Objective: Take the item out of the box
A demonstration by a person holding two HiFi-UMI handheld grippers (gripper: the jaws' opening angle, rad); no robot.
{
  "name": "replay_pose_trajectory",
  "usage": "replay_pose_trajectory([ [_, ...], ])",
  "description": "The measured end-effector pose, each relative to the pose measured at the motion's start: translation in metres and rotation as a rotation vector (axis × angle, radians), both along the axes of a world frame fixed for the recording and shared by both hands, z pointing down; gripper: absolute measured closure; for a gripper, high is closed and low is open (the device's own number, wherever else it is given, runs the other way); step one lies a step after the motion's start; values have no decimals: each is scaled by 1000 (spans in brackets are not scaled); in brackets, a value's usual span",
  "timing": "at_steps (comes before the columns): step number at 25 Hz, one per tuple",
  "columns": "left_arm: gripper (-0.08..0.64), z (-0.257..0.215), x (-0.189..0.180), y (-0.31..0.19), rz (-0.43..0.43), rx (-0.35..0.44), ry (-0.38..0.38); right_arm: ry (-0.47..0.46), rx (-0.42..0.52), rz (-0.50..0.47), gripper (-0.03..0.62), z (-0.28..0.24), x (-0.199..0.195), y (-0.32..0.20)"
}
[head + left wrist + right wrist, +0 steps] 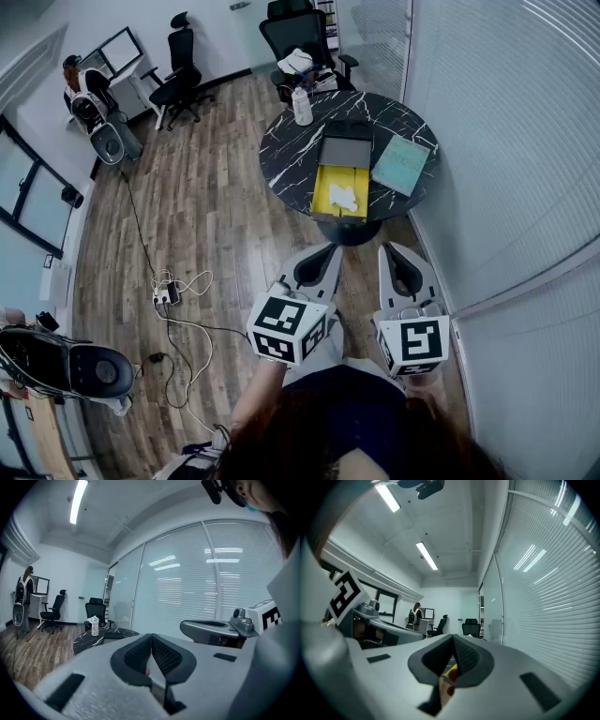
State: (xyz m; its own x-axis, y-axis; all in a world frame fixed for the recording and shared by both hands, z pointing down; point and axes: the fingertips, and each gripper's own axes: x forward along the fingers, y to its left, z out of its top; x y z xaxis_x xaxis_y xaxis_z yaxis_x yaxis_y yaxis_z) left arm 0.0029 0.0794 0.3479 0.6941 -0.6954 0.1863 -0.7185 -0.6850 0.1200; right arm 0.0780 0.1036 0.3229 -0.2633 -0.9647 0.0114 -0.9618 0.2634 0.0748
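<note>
Person's holding the left gripper (323, 255) and right gripper (396, 253) clenched empty, well back from the yellow box (323, 192); a white item (343, 198) is sitting inside.

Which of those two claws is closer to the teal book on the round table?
Right. The right gripper sits below the teal book in the head view, short of the table; the left gripper is farther to its left, nearer the yellow box. Neither touches it.

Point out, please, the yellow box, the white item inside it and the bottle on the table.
yellow box (322, 187): head view, bare yellow floor, left part.
white item (343, 198): head view, its middle.
bottle (302, 108): head view, its white body.
</note>
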Motion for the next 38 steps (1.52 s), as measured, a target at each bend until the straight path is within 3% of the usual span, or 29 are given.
replay_pose_trajectory([
  [5, 532, 1, 0, -7, 0, -7, -3, 35, 32, -17, 568, -4, -4, -4],
  [13, 532, 8, -4, -30, -4, -17, -6, 28, 0, -58, 568, 7, -14, -29],
  [21, 532, 12, -12, -63, -20, -30, -2, 107, -28, -81, 568, 12, -25, -61],
  [38, 532, 15, -23, -125, -34, -55, 20, 124, -79, -119, 568, 20, -39, -127],
])
